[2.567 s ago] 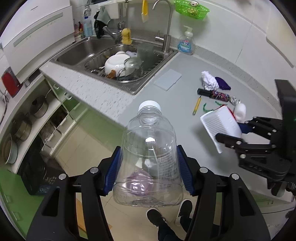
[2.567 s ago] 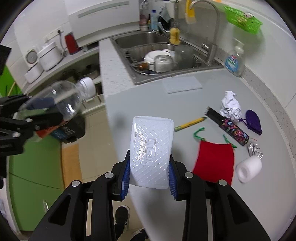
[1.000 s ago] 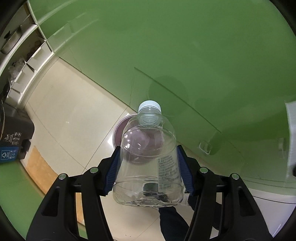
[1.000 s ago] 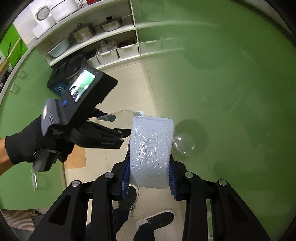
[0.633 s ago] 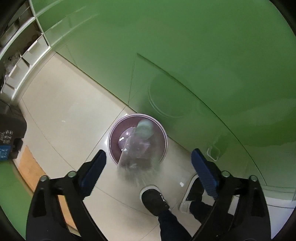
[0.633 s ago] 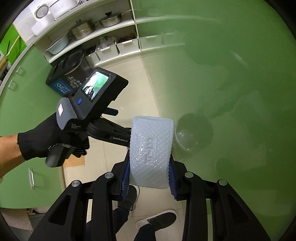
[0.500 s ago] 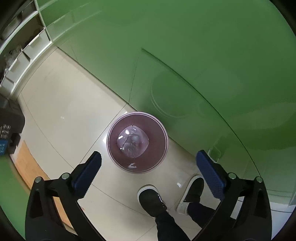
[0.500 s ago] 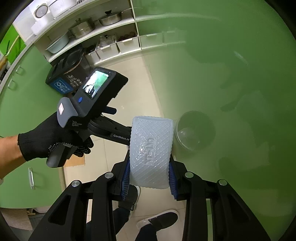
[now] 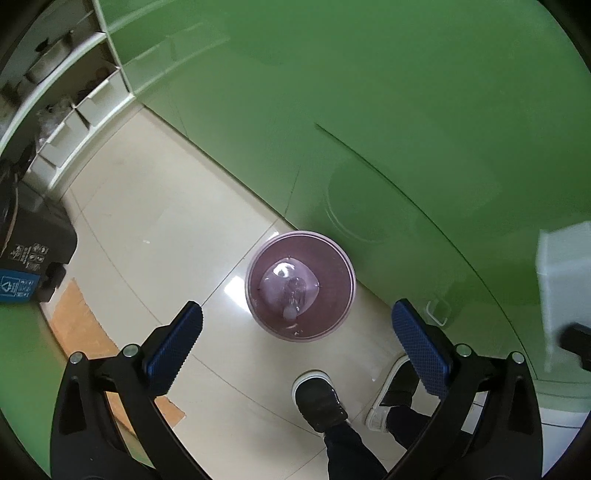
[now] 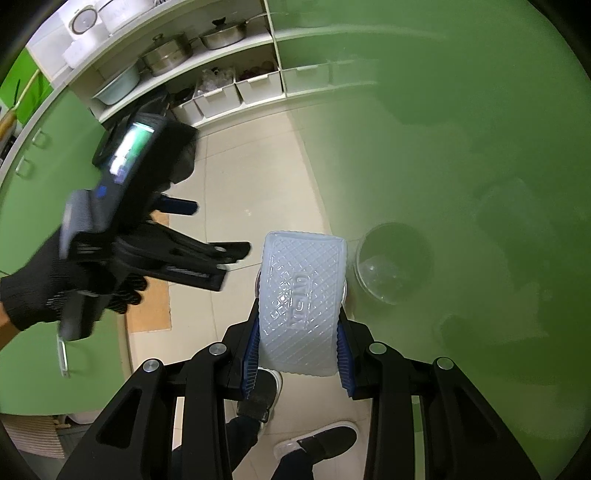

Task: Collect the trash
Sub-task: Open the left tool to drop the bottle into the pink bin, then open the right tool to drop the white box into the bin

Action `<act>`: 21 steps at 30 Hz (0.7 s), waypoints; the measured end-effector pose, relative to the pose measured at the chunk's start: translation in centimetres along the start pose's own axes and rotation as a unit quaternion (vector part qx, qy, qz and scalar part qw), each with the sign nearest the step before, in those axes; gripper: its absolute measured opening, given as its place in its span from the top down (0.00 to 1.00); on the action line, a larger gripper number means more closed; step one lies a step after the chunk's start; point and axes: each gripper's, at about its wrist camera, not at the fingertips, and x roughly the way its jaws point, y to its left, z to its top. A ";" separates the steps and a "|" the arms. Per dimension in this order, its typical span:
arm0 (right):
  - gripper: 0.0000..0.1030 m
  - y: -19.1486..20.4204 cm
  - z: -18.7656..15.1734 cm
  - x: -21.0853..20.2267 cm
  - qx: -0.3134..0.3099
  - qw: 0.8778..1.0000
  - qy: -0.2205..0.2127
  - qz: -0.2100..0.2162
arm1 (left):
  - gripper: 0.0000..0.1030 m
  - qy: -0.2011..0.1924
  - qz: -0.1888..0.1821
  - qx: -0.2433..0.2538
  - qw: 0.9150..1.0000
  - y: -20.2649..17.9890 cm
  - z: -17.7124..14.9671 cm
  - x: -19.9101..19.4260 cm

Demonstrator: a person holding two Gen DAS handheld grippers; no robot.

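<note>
Gone from between the left gripper (image 9: 295, 334) pads since a second ago: the clear plastic bottle (image 9: 290, 290), now lying inside the purple bin (image 9: 347, 271) on the tiled floor (image 9: 166, 236), base up towards the lens, cap end sunk at the bin's 6 o'clock side. Jaws just been opening, now spread wide with nothing between them, blue pads (image 9: 175, 347) at 8 and 4 o'clock of the left wrist view and the bin framed in the gap at centre. Bin standing just beside the green cabinet front (image 9: 369, 92), which fills the view from 11 round to 3 o'clock. Two dark shoes (image 9: 321, 400) of the person at 5 to 6 o'clock, near the bin but apart from it. Blue-and-black box (image 9: 26, 266) at 9 o'clock; blurred white shape at 3 o'clock, edge of the white tray (image 9: 565, 280).

In the right wrist view, right gripper (image 10: 297, 354) clamped on the white plastic tray (image 10: 301, 299), pads pressing both long sides, quilted underside facing the lens, tray upright at centre. Bin (image 10: 393, 264) seen pale through haze at 3 o'clock of the tray, just beside its edge in the picture. Left gripper (image 10: 236, 254) at 9 o'clock, blurred, gripped by a black-gloved hand (image 10: 44, 295). Shelves with pots (image 10: 221, 33) and white tubs (image 10: 218, 98) at 11 to 12 o'clock.
</note>
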 end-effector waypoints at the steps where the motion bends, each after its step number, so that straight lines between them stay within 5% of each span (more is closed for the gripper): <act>1: 0.67 -0.1 0.1 0.5 0.001 1.000 0.001 0.003 | 0.03 -0.004 0.002 -0.003 1.000 0.3 -0.2 -0.5; 8: 0.67 -0.5 0.3 6.3 -0.002 1.000 0.016 0.018 | 0.03 -0.015 0.007 -0.011 1.000 1.4 -1.2 -1.1; 21: 0.65 -1.8 -0.1 17.9 -0.008 0.998 0.056 0.034 | 0.03 -0.010 0.007 -0.042 0.999 3.8 -3.2 3.7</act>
